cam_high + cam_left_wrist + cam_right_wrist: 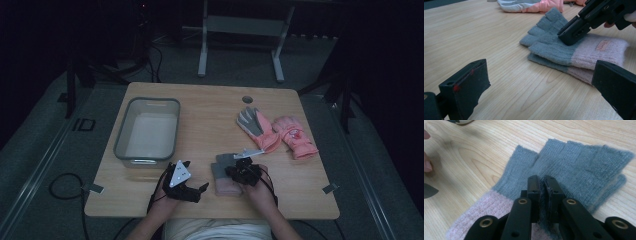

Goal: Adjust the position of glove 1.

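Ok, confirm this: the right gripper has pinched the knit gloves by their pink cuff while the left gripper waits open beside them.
Not the cuff. The right gripper view shows the right gripper shut on a fold of the grey part of the knit gloves, just past the pink cuff. The left gripper does wait open beside them.

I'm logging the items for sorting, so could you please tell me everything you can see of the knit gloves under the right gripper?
The knit gloves are a fingerless pair, fuzzy like wool, grey over the hand and short finger stubs, pale pink at the cuffs, with a small pink label on the top cuff. They lie flat, stacked one on the other, at the table's near edge. The right gripper is shut on a fold of the top glove's grey part.
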`<state>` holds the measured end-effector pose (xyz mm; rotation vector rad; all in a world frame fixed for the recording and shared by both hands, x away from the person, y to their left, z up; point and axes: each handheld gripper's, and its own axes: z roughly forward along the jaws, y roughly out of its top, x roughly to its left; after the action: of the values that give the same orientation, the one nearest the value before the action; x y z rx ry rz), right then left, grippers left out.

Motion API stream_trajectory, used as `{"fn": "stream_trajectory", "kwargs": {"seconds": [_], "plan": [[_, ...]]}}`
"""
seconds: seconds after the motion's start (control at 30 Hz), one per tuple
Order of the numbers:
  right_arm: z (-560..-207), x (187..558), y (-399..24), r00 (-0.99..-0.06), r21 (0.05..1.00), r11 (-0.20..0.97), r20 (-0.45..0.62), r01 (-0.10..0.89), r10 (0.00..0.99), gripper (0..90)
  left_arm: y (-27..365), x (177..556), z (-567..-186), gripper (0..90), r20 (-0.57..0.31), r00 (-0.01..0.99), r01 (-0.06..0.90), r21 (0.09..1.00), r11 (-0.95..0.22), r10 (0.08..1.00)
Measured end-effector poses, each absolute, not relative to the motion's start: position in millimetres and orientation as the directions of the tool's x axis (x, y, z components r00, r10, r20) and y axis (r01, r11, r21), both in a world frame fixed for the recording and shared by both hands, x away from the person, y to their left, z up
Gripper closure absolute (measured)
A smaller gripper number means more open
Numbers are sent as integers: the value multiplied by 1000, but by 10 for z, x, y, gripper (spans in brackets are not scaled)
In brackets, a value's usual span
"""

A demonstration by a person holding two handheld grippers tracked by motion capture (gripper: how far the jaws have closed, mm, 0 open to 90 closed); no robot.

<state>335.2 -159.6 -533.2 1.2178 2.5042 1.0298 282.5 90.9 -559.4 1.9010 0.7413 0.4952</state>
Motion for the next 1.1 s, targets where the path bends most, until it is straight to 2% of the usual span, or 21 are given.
{"fn": "stream_trajectory", "kwargs": {"seconds": [0.2,0.23,0.4,0.47,0.6,0.73,0.83,0.97,1.1], "plan": [[-5360,3343,-1620,-649,662,415,144,625,747,804,923,2844,-5594,7,-1,725,282,913,-296,689],[-5341,3336,-1640,-644,665,401,159,629,748,762,923,2838,-5594,7,21,727,259,917,-303,686],[-5147,3303,-1765,-670,721,384,149,577,727,678,840,2762,-5542,8,98,747,195,913,-358,658],[-5061,3316,-1846,-683,747,378,137,547,717,644,772,2721,-5497,53,88,774,202,905,-375,627],[-4951,3399,-1958,-699,769,387,107,510,707,623,613,2666,-5416,53,123,809,170,887,-429,575],[-4878,3522,-1991,-718,773,406,90,488,690,616,374,2692,-5321,54,123,894,143,833,-535,431],[-4873,3635,-2001,-720,772,396,113,498,685,612,240,2758,-5289,55,117,925,122,808,-576,360],[-4919,3724,-1997,-713,763,393,124,513,690,603,130,2813,-5292,107,129,943,91,786,-611,306],[-5120,3864,-1980,-703,725,415,133,549,699,547,32,2857,-5349,157,161,958,40,748,-663,239]]}}
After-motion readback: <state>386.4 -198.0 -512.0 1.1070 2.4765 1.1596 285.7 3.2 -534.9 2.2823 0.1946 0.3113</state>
